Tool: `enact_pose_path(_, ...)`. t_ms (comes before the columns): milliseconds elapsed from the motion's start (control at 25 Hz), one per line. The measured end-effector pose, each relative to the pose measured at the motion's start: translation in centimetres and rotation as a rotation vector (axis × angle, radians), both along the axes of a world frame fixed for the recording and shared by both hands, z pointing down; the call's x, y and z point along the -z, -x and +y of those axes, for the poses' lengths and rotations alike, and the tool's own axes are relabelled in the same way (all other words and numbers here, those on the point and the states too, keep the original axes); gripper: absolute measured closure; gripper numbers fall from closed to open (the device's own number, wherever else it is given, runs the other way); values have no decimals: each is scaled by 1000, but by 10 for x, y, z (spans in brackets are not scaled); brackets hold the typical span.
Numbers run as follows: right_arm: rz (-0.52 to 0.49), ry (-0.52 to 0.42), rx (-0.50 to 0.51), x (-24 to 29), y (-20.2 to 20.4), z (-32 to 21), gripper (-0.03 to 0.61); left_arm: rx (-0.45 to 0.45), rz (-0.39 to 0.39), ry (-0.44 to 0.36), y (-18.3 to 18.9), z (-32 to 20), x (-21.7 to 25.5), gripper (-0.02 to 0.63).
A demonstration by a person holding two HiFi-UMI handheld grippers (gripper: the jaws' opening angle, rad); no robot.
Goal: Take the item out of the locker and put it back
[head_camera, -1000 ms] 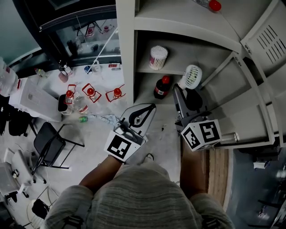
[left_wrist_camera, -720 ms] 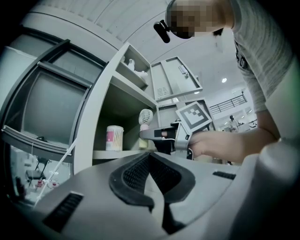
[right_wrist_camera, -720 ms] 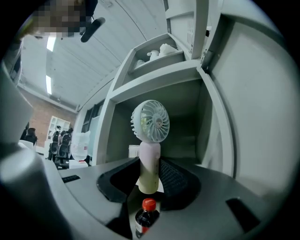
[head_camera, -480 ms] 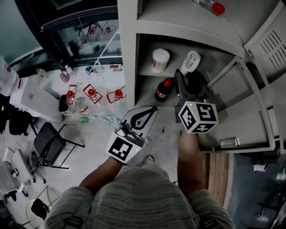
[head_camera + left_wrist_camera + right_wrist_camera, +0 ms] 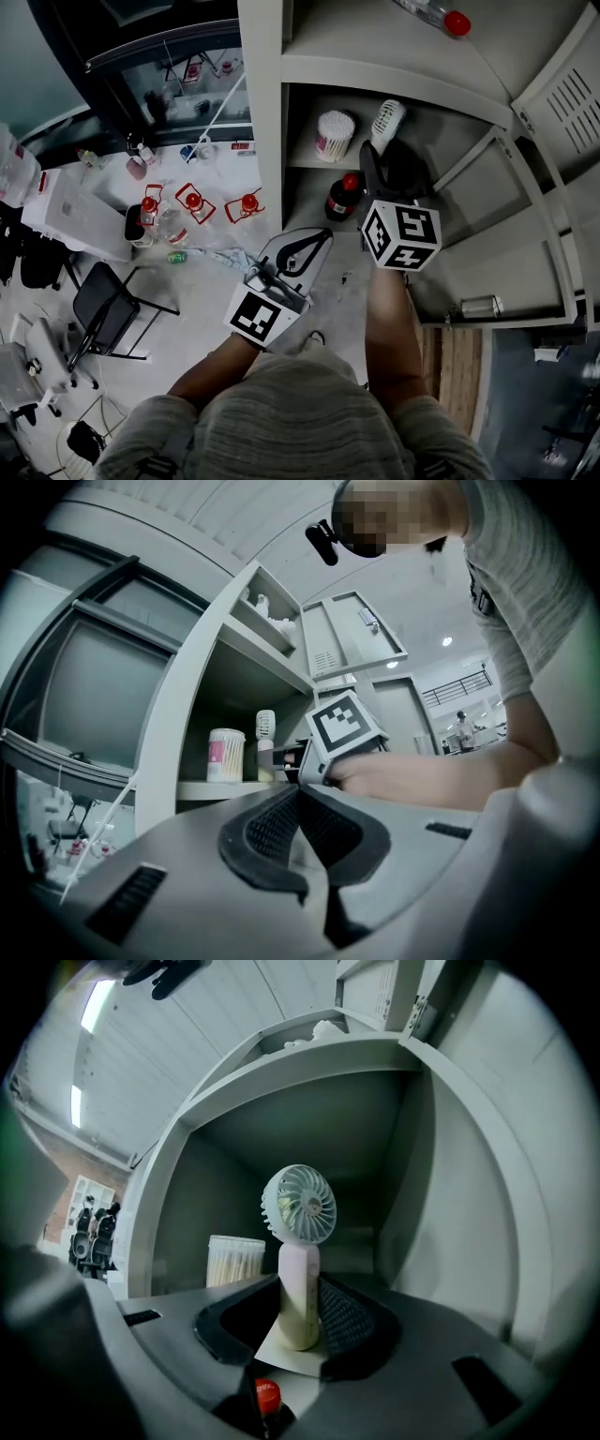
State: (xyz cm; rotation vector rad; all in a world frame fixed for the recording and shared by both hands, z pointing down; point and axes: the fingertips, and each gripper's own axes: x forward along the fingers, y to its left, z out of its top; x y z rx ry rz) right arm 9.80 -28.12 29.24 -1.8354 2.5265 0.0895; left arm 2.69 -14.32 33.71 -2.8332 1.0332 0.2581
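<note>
The head view looks steeply down from above the person [image 5: 291, 412], with the locker [image 5: 267, 112] at upper right of the frame and the floor [image 5: 197, 309] at left. The left gripper view sits low and farther out, facing the locker's open front. The right gripper view looks level into one compartment from close in. All three share the fan [image 5: 387, 120] and the swab tub [image 5: 335, 134].

The left gripper [image 5: 302, 797], at six o'clock, shows its jaws closed on nothing. Beyond, at twelve o'clock, the right gripper [image 5: 281, 758] holds a fan [image 5: 265, 726] upright inside the locker [image 5: 178, 733], a swab tub [image 5: 226, 755] at the fan's nine o'clock.
</note>
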Motion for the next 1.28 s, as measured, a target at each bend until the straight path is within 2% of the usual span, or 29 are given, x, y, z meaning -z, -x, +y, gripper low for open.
enact_pose_path(280, -8, -2, -28, -1, -2, -11, 437, -2, -5, 3, -2, -3, -3, 606)
enact_pose_path(1280, 3, -20, -20, -3, -2, -9, 433, 3, -14, 12, -4, -7, -4, 606)
